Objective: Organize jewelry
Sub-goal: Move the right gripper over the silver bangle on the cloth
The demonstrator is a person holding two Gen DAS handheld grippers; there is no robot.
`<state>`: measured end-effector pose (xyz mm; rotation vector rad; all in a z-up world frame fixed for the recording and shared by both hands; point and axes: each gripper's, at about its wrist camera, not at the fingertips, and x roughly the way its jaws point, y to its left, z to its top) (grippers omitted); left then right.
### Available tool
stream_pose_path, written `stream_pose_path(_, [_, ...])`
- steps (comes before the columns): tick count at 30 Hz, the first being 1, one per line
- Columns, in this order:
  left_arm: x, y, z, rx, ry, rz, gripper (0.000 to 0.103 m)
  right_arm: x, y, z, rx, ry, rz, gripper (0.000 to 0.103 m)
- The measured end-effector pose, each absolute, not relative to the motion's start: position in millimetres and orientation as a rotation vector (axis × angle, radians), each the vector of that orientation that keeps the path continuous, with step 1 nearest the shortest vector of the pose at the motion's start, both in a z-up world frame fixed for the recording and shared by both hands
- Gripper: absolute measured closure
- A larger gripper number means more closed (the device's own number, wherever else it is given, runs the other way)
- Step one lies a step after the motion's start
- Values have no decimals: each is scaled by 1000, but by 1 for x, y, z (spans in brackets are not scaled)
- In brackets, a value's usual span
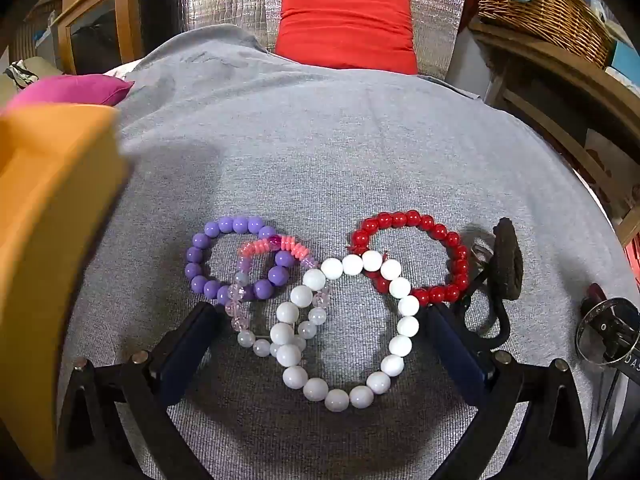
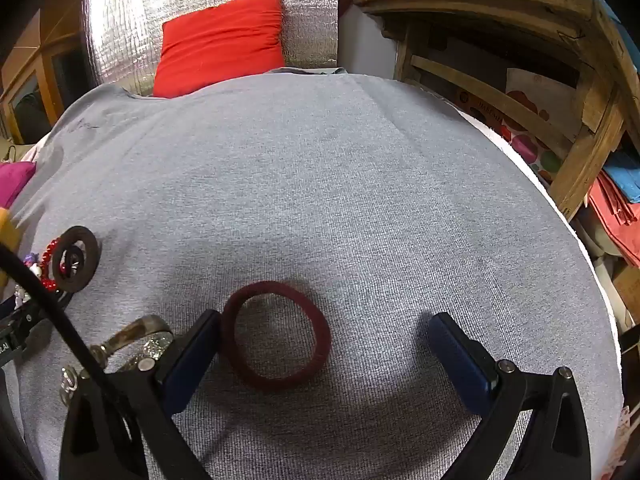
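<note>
In the left wrist view, several bead bracelets lie overlapping on the grey cloth [image 1: 320, 140]: a purple one [image 1: 236, 258], a pink and clear one [image 1: 276, 292], a white one [image 1: 348, 328] and a red one [image 1: 416, 256]. My left gripper [image 1: 320, 320] is open, its fingers either side of the white bracelet. A dark hair tie [image 1: 508, 260] lies right of the red bracelet. In the right wrist view, my right gripper [image 2: 324, 328] is open over a maroon hair tie [image 2: 276, 334], which lies by its left finger [image 2: 192, 356]. A dark ring [image 2: 76, 258] lies at far left.
An orange box [image 1: 48, 240] stands at the left. A red cushion [image 1: 346, 26] and a pink cushion [image 1: 76, 90] lie at the back. A wooden shelf [image 2: 520, 60] with a wicker basket [image 1: 540, 4] stands on the right. Metallic pieces [image 2: 140, 344] lie beside the right gripper.
</note>
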<state>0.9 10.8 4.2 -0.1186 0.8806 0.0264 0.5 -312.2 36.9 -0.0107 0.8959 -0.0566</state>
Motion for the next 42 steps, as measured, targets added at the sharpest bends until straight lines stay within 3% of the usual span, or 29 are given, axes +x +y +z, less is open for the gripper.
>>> stream_pose_path(16, [-1,0,-1,-91,878,37,0,0,-311,37,-17,904,-62,0])
stream_pose_path(25, [-2,-3,3,-93,897,63,0,-37,-320,53,-40,1144,92,0])
stream_pose_path(30, [-36,5,26,-118,985,106,0,-66,-327,100,2,993,128,0])
stream_pose_path(35, [-96,-6,83,6,833,208,0,-86,-315,137,33,878,147,0])
stream_pose_path(42, [-148,-8,124,51,723,252,0,-117,-282,146,-31,784,138,0])
